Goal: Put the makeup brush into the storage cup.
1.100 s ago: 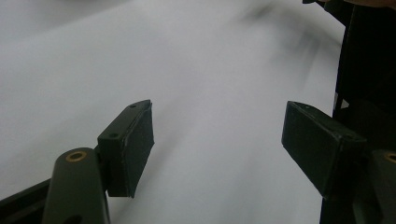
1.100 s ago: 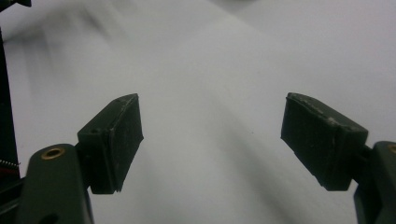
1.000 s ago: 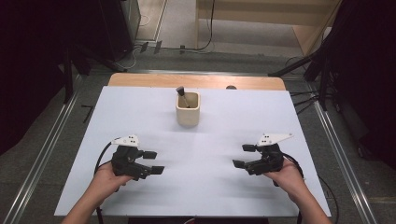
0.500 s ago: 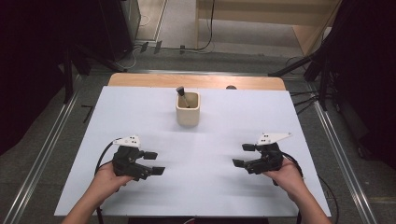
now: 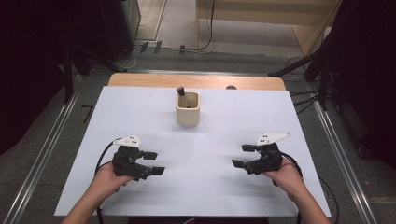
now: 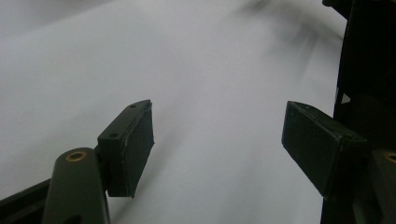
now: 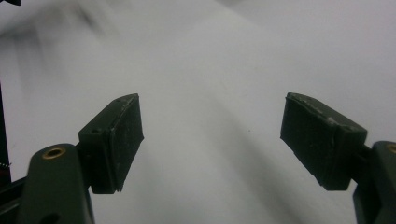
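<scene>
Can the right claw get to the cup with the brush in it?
Probably yes. The right claw is open and holds nothing, and bare white table lies between it and the cup. The brush leans out of the cup's top.

Bright, even overhead light — soft shadows, dark surroundings, blurry close-ups.
</scene>
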Tool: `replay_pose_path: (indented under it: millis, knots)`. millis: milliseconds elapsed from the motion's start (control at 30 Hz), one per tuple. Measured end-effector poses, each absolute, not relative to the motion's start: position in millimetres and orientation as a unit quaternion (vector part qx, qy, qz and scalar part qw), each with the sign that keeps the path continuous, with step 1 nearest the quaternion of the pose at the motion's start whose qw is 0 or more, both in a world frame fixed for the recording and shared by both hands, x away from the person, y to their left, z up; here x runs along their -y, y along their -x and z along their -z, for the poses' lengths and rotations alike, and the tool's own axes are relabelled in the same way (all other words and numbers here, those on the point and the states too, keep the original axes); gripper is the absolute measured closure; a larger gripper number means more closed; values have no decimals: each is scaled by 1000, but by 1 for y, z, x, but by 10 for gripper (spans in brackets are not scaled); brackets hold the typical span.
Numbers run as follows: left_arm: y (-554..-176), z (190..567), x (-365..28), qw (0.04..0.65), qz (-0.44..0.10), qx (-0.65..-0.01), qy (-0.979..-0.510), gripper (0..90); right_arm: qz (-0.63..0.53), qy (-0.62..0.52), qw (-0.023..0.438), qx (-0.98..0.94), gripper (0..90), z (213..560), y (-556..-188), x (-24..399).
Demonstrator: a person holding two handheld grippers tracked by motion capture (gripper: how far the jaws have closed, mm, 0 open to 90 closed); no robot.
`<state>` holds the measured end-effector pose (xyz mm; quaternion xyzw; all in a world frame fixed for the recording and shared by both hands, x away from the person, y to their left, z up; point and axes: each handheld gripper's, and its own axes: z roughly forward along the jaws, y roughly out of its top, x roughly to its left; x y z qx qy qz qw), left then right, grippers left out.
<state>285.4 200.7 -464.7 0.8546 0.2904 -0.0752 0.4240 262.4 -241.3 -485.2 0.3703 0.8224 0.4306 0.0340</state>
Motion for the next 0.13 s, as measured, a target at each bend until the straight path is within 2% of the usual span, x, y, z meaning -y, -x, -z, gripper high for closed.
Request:
replay_pose_path:
  millis: [133]
  knots:
    - [-286,465,-201,425,76,-291,-854,257,-430,-372,33,-822,218,486,-263,241]
